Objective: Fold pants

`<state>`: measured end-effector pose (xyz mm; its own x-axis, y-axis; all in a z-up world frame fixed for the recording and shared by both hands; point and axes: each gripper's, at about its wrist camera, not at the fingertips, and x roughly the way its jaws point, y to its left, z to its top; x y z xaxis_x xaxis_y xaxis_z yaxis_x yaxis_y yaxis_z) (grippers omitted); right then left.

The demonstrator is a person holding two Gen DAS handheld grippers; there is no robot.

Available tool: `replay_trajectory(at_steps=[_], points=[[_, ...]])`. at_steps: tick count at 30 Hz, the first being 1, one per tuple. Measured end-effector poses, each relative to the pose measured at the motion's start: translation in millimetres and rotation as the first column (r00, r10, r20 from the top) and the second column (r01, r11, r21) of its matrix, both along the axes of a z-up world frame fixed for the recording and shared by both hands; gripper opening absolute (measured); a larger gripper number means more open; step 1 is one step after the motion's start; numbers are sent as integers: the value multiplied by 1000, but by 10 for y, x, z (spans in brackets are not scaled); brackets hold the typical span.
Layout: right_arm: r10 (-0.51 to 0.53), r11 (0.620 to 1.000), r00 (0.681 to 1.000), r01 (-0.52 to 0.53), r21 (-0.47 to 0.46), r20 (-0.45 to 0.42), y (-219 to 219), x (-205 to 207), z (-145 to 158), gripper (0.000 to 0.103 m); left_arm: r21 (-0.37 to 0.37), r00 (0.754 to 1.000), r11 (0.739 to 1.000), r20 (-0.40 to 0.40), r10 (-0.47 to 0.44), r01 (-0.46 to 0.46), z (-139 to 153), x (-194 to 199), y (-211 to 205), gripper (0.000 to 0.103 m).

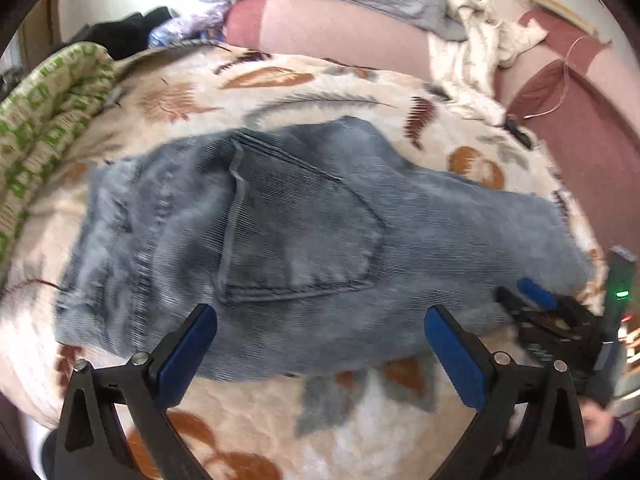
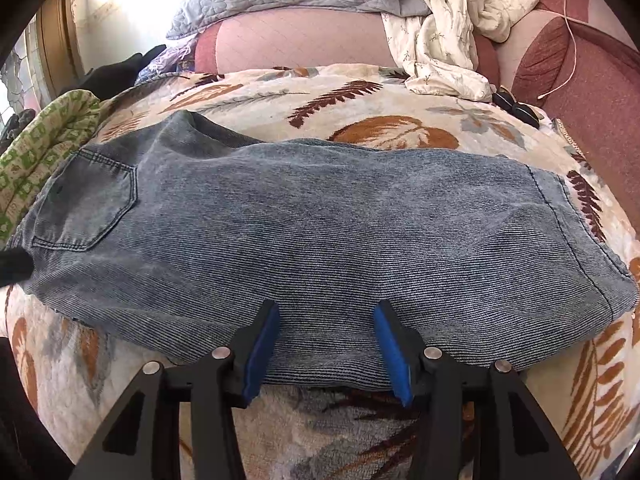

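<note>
Grey-blue corduroy pants [image 2: 312,224], folded lengthwise with the back pocket up, lie flat across a cream leaf-patterned fleece blanket [image 2: 384,100]. Left gripper [image 1: 320,344] hovers over the pocket end, jaws spread wide, holding nothing. Right gripper [image 2: 326,350] sits at the near edge, jaws half apart, pads [image 2: 260,356] over the fabric without pinching it.

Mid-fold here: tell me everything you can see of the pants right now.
The pants are faded blue-grey ribbed denim, lying flat on the leaf-print blanket as one long band, apparently folded leg over leg. A back pocket faces up at the left end; a stitched hem marks the right end. The right gripper straddles the near edge, pads apart. The left gripper hangs wide open over the pocket end.
</note>
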<state>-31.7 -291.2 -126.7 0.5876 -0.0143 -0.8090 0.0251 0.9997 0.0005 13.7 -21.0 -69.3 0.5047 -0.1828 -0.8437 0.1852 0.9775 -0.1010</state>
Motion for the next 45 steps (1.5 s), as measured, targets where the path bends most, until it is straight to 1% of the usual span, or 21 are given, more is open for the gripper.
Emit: replay_trajectory(at_steps=[2,3,5,6,8,11,12,14,16,18,20,21,24,28,31,33,35,37,39,42,45], points=[[8,999,1000,-7,43,-9,-47,21,42,58,45,1000,999,7,-2,2,-34,46,-2,103],[3,997,1000,-2,75,-6,-86,33,67,60,90,1000,996,7,-3,3,-94,71,-25,103],[-26,994,1000,26,105,3,-160,51,110,60,154,999,988,-52,-3,11,-284,131,-61,103],[-49,993,999,47,105,11,-216,74,141,60,160,996,987,-85,2,11,-357,166,-63,103],[-85,992,996,83,91,23,-322,138,188,60,118,997,993,-73,26,-17,-395,175,-8,103],[-156,986,987,154,72,34,-575,295,248,60,120,997,993,-78,17,-8,-397,208,6,103],[-201,978,979,199,68,35,-705,380,259,60,113,996,994,-84,17,-7,-407,230,17,103],[-262,964,965,260,63,20,-917,524,249,60,98,996,995,-90,21,-13,-437,258,36,103],[-305,950,952,304,72,2,-1083,635,214,60,100,996,995,-84,22,-13,-463,277,23,103],[-321,944,946,323,69,-38,-1192,748,140,60,103,996,995,-82,23,-15,-478,305,12,103],[-324,944,945,326,50,-53,-1220,822,74,60,100,996,995,-89,27,-18,-474,266,-30,103],[-322,946,945,323,32,-53,-1207,841,50,61,101,995,995,-92,27,-17,-479,265,-37,103],[-298,953,954,294,-72,-43,-1092,950,-8,64,102,995,995,-97,30,-20,-485,268,-59,103],[-303,952,953,301,-56,-28,-1140,976,-22,66,102,995,995,-92,25,-16,-463,257,-60,103],[-310,950,951,309,-51,-10,-1121,925,41,66,86,997,996,-72,35,-29,-361,195,-28,103],[-288,957,957,288,-20,24,-1062,865,161,66,73,998,997,-39,41,-38,-288,144,-23,103],[-237,971,968,235,33,77,-955,815,339,66,76,999,997,-6,32,-32,-214,109,-52,103],[-192,980,975,184,82,115,-839,817,478,66,112,1000,993,12,24,-25,-184,111,-90,103],[-119,985,983,99,141,140,-652,862,630,66,156,999,987,15,28,-30,-195,138,-89,103],[-5,983,991,-20,182,137,-337,975,739,66,175,999,984,14,33,-35,-211,183,-30,103],[123,954,988,-143,265,91,-39,1163,721,66,170,999,984,-12,47,-44,-239,207,52,103]])
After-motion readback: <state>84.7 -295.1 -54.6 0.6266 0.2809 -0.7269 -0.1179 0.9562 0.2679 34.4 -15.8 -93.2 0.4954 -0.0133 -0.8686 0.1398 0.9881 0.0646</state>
